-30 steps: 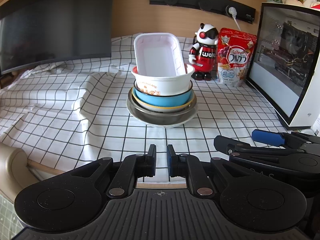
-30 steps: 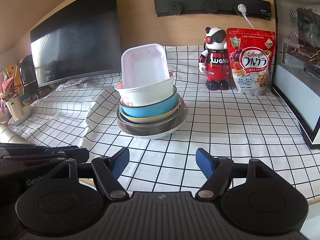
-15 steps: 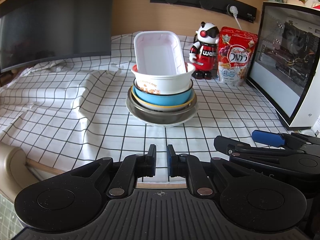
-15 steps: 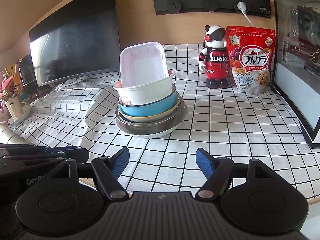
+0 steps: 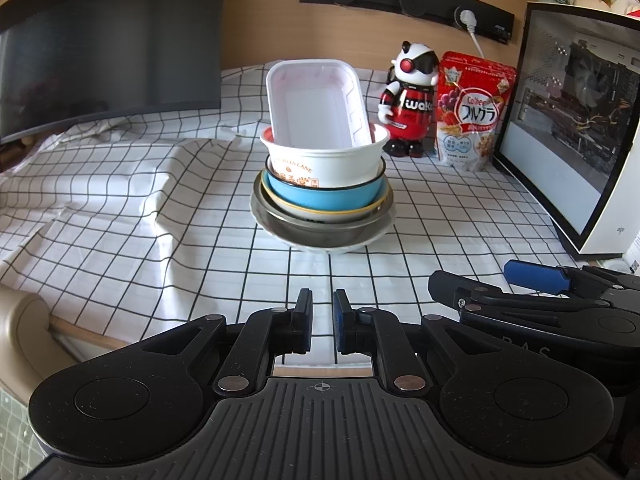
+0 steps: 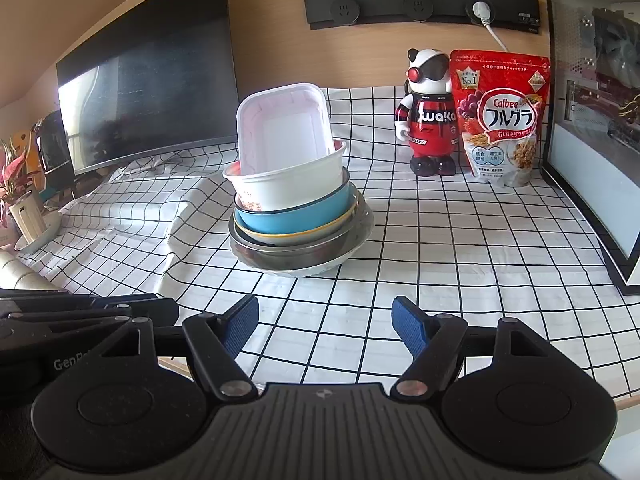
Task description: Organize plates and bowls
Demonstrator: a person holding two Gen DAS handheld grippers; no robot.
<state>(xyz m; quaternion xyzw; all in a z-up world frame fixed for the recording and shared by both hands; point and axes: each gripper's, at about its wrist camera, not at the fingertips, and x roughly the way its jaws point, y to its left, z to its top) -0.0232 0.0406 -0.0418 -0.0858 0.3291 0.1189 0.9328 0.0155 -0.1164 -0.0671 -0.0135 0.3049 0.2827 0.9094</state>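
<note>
Desk against a wood-panel wall, daylight across the cloth

A black-checked white tablecloth covers the table; a dark monitor stands at ten o'clock, a black socket strip at twelve, a glass-sided computer case at two.

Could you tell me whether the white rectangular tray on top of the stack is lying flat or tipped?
Tipped: the white tray stands on edge, leaning inside the white bowl.

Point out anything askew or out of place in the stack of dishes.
The white rectangular plastic tray stands on end, tilted, in the white round paper bowl atop the stack rather than nested flat. The checked white tablecloth is rumpled left of the stack.
</note>
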